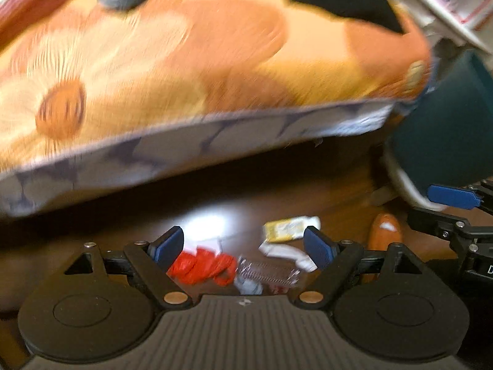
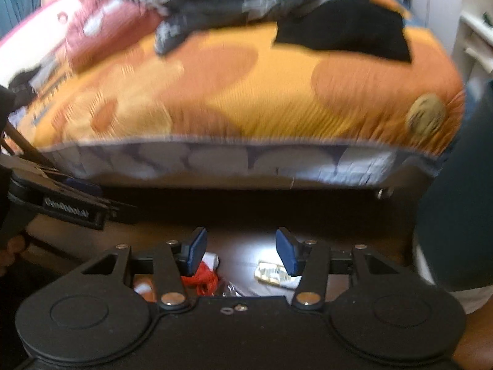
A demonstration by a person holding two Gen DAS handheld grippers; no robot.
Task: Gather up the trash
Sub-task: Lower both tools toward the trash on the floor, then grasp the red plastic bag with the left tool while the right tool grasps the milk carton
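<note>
Trash lies on a dark brown floor beside a bed. In the left wrist view I see a crumpled red plastic bag (image 1: 203, 266), a clear crinkled wrapper (image 1: 268, 274), a yellow wrapper (image 1: 289, 228) and white paper (image 1: 289, 254). My left gripper (image 1: 243, 246) is open and empty above them. In the right wrist view my right gripper (image 2: 243, 252) is open and empty above the red bag (image 2: 205, 277) and the yellow wrapper (image 2: 272, 273). Its blue finger also shows in the left wrist view (image 1: 453, 195). Both views are motion-blurred.
A bed with an orange flowered cover (image 1: 185, 61) (image 2: 246, 92) overhangs the floor just beyond the trash. A dark teal bin (image 1: 446, 123) (image 2: 456, 200) stands at the right. An orange object (image 1: 385, 231) lies on the floor. Clothes (image 2: 246, 0) are piled on the bed.
</note>
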